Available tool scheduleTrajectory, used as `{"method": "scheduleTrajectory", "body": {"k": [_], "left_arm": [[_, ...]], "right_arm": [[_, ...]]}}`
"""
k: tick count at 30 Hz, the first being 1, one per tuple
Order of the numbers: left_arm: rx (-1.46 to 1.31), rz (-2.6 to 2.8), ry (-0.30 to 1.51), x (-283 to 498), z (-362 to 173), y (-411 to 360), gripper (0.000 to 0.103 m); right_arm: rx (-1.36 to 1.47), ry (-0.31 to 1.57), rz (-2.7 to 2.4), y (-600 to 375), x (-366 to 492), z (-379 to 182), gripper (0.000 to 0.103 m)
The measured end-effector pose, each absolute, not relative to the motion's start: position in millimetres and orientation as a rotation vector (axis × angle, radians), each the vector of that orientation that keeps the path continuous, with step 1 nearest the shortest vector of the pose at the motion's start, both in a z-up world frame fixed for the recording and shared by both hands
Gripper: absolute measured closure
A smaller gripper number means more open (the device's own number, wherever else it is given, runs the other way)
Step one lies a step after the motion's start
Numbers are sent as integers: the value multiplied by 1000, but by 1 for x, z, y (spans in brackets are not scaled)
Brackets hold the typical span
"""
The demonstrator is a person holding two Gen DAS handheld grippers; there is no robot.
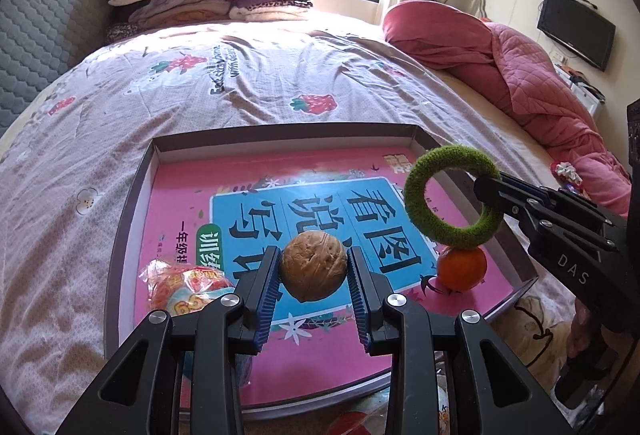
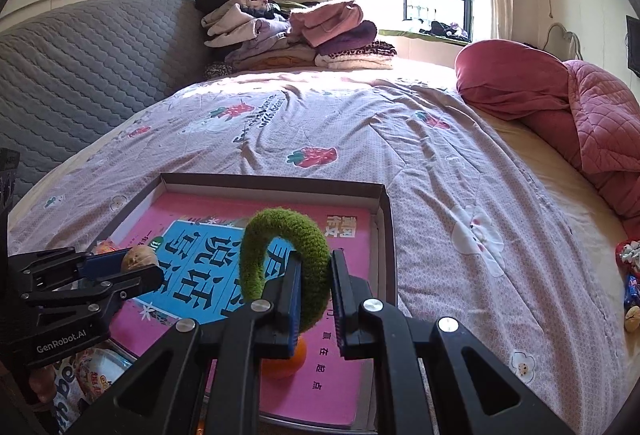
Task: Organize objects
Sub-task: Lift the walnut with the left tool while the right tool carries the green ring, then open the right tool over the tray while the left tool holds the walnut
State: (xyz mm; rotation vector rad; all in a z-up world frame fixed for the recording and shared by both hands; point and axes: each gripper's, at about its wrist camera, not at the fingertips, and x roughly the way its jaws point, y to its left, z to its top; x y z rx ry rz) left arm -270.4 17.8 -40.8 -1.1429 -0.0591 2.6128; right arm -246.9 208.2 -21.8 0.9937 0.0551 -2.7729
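Clamped between the blue pads of the left gripper (image 1: 313, 269) is a walnut (image 1: 313, 266), pinched at its widest part and held above the near half of the shallow box (image 1: 280, 133) lying on the bed (image 1: 240, 83). The right gripper (image 2: 316, 271) is closed on 1 side of a green fuzzy ring (image 2: 286, 259), the rest of the loop standing free above and to the left of the jaws. Both loads hang over the pink book (image 1: 192, 195) that lines the box floor. An orange fruit (image 1: 462, 269) rests in the box near its right wall, directly under the ring, and a crinkly snack packet (image 1: 188, 285) lies by the left wall.

Several slips are judged possible from here. The walnut is hard and round, so it could be squeezed out sideways if the pads shift, and if let go from a height it could roll across the slick cover toward a wall. The ring is gripped through soft pile only, so it could swing or sag; if lowered straight down it would be set on the orange fruit and might tip off or nudge it. The 2 grippers are near each other, so a knock between them is a further risk.
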Motion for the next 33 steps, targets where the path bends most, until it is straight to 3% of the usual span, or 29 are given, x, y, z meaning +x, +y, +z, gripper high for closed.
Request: {"method": "scheduleTrajectory", "body": {"k": [22,33], "left_arm": [[-1244,2587,4,-277,-63,22,69],[-1248,2578,-1,-275,-61,23,69]], "right_arm": [[1204,162,-2783,209,-262,-44,89],[1252,103,-2793,218,-266,-46,89]]}}
